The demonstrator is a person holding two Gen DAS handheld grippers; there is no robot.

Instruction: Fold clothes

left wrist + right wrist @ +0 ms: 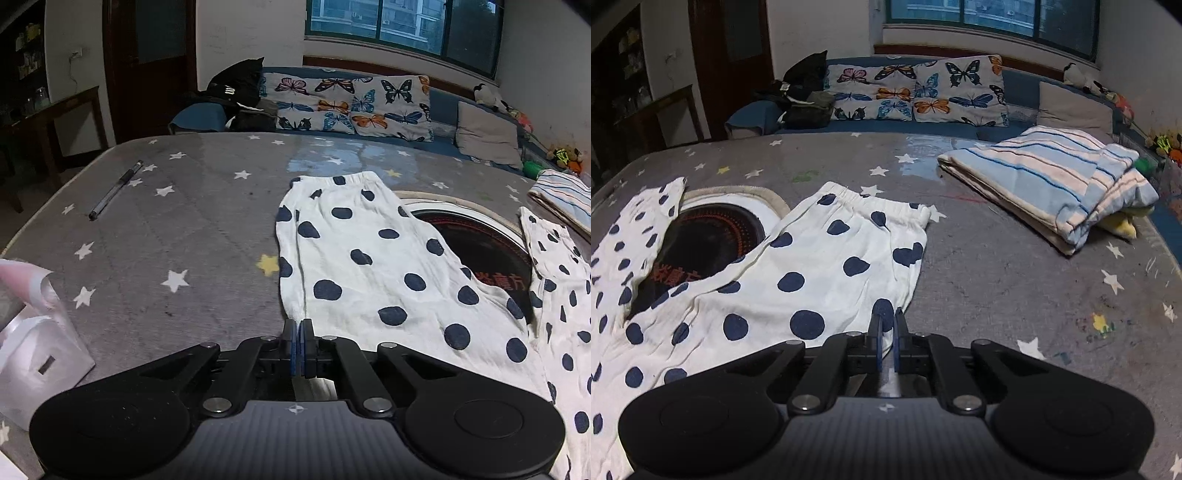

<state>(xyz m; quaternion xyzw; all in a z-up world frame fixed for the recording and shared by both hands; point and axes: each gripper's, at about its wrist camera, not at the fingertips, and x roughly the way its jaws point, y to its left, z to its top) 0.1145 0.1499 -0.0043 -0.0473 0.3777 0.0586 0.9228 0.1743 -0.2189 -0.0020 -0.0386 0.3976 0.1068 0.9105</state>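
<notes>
White trousers with navy dots (373, 269) lie spread on the grey star-print table (177, 221), both legs pointing away from me. My left gripper (298, 325) is shut on the near left edge of the left leg. In the right wrist view the trousers (820, 273) lie left of centre, and my right gripper (887, 317) is shut on the near right edge of the right leg. Cloth shows between both pairs of pads.
A round black cooktop (709, 240) is set in the table between the legs. A folded blue-striped cloth (1052, 184) lies at the right. A pen (115, 190) and a white bag (33, 332) lie at the left. A sofa with butterfly cushions (351, 103) stands behind.
</notes>
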